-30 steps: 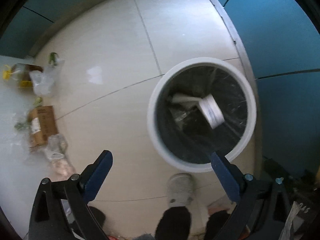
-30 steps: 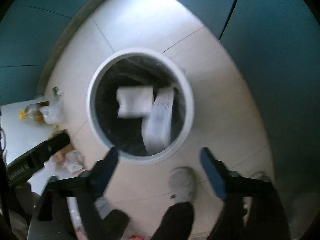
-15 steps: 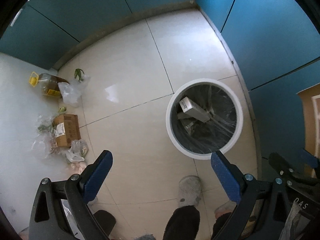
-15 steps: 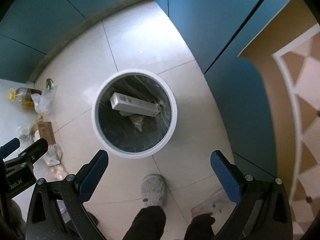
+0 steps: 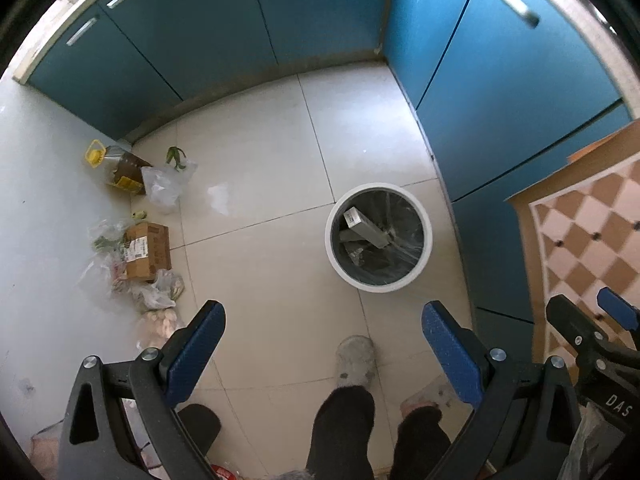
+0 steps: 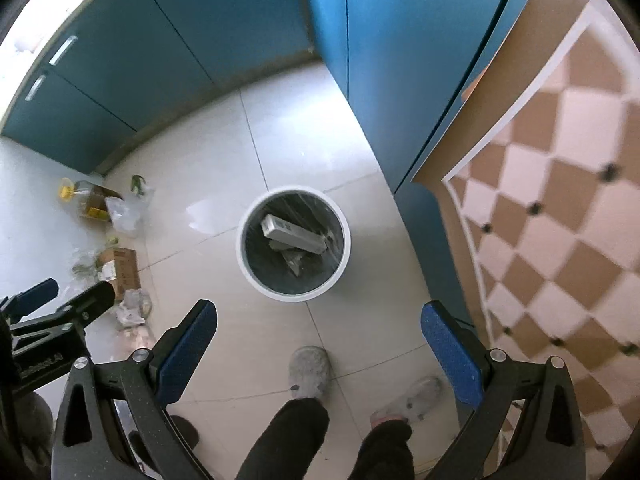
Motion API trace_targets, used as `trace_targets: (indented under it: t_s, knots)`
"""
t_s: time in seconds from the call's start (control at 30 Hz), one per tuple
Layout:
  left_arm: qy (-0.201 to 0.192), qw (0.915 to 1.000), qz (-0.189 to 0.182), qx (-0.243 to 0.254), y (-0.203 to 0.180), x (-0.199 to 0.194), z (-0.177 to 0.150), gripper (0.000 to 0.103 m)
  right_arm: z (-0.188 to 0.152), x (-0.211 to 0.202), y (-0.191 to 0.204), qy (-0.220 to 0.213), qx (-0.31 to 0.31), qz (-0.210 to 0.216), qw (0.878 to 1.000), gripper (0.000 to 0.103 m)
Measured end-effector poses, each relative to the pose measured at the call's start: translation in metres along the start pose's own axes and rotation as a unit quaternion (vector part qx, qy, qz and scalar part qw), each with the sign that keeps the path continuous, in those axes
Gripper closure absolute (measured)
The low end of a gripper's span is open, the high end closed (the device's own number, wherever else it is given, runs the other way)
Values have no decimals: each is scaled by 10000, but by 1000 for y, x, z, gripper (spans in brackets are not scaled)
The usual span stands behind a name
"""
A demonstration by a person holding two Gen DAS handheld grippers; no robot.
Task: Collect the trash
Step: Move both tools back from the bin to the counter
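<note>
Both claws hang high over the kitchen floor with nothing in them, the left gripper and the right gripper each with its blue pads spread wide apart. Below and ahead of them stands the white trash bin, lined with clear plastic, a long white box lying slantwise inside on other scraps. Well off to the left, a cardboard box, crumpled plastic bags and a yellow-capped oil bottle lie along the wall.
</note>
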State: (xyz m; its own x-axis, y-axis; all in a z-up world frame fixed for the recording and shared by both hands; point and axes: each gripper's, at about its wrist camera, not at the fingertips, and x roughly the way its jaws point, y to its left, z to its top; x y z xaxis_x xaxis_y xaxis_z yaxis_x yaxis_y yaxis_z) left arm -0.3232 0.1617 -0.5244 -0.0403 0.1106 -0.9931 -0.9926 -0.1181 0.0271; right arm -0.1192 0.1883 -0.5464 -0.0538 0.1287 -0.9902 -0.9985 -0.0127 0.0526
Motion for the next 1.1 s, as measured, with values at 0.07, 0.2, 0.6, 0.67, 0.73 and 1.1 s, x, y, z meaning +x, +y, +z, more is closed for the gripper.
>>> trace_targets:
  t_s: [0.07,0.2,0.6,0.67,0.73,1.1]
  knots:
    - [-62,10000,-68,-6,4,-26,-6,3,-5,-33,4,-77,-18,39,10000,0]
    - [-110,9998,-191,5,9,-66,-19,3,-14,-90,13,-163,-55,84,9998,0]
    - [-800,9967,-36,106,-1,-180,-45,0,-52,-218,24,-499,27,411,9979,0]
    - [-1052,9940,-171,238,-11,-200,-44,0,-55,-236,17,-590,42,519,9969,0]
    - [-1302,9904,-219,413,-31,-224,-40,0,-58,-255,7,-708,88,638,9954,0]
    - [-1734,9575,-765,2176,-238,-296,-45,0,-108,-342,-163,-1480,1562,676,9742,0]
